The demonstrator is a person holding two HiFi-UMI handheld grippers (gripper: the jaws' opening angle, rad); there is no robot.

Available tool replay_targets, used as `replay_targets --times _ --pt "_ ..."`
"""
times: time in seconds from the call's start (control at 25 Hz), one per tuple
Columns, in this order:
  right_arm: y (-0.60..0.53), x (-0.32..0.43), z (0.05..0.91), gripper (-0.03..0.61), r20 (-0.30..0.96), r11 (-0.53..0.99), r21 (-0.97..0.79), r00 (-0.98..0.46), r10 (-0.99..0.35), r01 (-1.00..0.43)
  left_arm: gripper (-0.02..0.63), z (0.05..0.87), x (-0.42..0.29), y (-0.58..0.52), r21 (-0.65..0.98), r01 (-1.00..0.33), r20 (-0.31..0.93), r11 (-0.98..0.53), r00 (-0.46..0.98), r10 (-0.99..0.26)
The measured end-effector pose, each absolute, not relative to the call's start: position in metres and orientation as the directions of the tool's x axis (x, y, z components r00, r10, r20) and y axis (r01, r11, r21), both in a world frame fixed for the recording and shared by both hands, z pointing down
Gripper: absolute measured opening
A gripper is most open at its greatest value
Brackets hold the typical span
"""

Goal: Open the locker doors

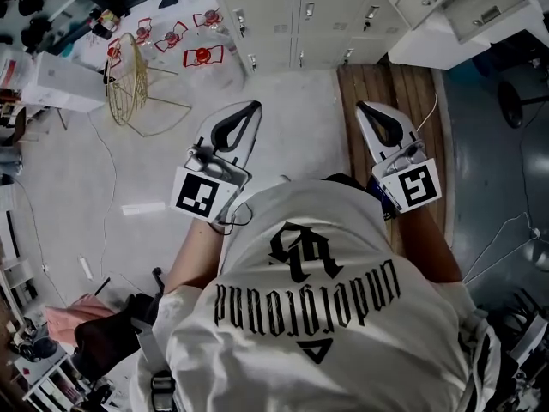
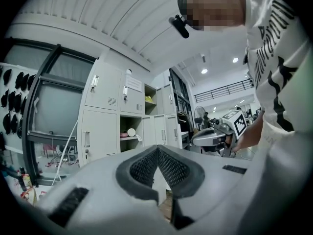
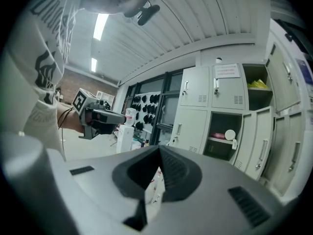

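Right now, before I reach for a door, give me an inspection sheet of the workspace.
Surface: pale floor, wooden strip by the lockers.
Job's things: lockers, several doors closed; two stacked compartments open, a yellow item in the upper.
Clutter: gold wire chair, red-framed objects.
Grippers: left tool and right tool both shut, empty, short of the lockers.
Cables: thin white cable across the floor.
Surroundings: wall rack of black items.
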State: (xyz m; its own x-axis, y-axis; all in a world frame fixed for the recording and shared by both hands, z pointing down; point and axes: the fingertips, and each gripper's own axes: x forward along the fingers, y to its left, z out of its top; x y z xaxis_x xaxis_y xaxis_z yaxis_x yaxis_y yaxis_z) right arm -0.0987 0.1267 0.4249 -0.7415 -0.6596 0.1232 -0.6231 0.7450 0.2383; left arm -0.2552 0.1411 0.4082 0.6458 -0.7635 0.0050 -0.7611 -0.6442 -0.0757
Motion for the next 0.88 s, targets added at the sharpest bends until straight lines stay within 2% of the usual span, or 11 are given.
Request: replay_targets --times 0.16,0.4,0.88 --pt "0.138 -0.086 0.419 0.005 0.098 0.769 0.242 -0.773 -0.627 -0.592 0.006 0.408 -0.237 0.152 -0.082 -0.770 0.008 -0.633 0.634 -0.773" --pt "0.169 -0.048 0.435 0.005 0.146 0.819 0.212 -0.811 -0.566 -0.534 0.006 0.412 -0.192 0.179 -0.076 -0.795 0.000 -0.602 0.603 -0.797" --pt "0.236 0.037 0.448 0.005 0.123 0.834 0.165 -0.828 -0.547 -0.527 0.006 0.428 -0.099 0.250 -0.077 -0.789 0.045 -0.609 0.608 -0.793"
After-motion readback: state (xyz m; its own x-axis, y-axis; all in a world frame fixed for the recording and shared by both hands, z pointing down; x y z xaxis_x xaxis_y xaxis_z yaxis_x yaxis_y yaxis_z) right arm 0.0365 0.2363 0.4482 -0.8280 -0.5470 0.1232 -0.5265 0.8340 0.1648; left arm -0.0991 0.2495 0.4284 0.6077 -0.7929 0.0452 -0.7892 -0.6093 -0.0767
